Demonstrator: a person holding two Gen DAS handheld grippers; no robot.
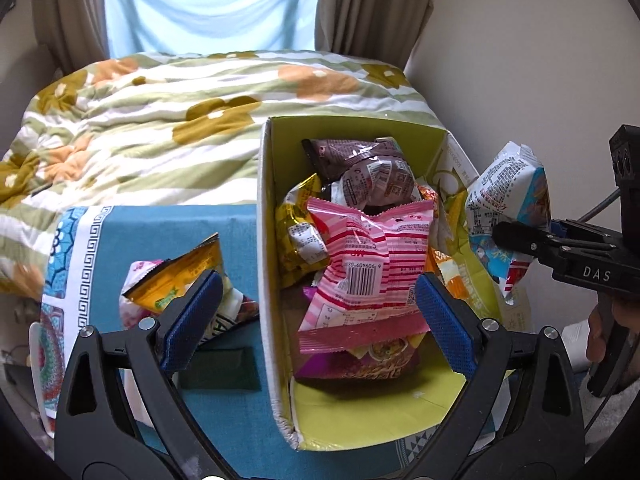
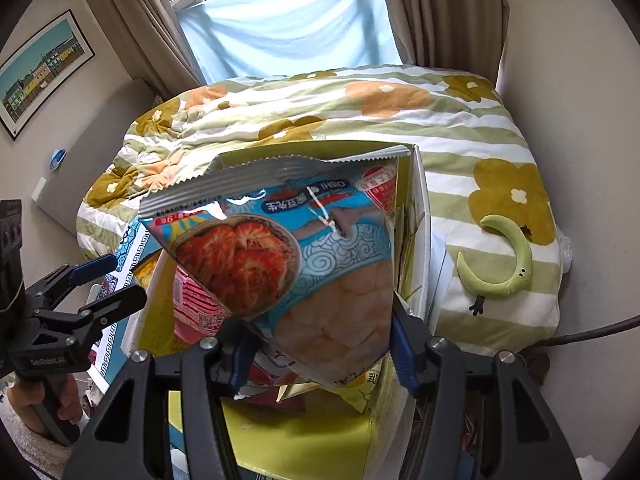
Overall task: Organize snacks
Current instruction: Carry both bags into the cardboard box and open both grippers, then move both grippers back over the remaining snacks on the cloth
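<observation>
A green-lined cardboard box [image 1: 360,412] stands on a blue cloth and holds several snack bags, with a pink striped bag [image 1: 368,264] on top. My left gripper [image 1: 316,320] is open and empty, its fingers straddling the box's left wall. A yellow snack bag [image 1: 180,280] lies on the cloth left of the box. My right gripper [image 2: 320,356] is shut on a blue shrimp-chip bag [image 2: 304,256] and holds it above the box's right side; the bag also shows in the left wrist view [image 1: 508,200], with the right gripper [image 1: 516,236] on it. The box shows under it [image 2: 304,436].
A flowered green-striped quilt [image 1: 160,120] covers the bed behind the box. A green crescent plush [image 2: 504,264] lies on the quilt to the right. A wall is close on the right. A dark green pad [image 1: 220,368] lies on the blue cloth [image 1: 160,232].
</observation>
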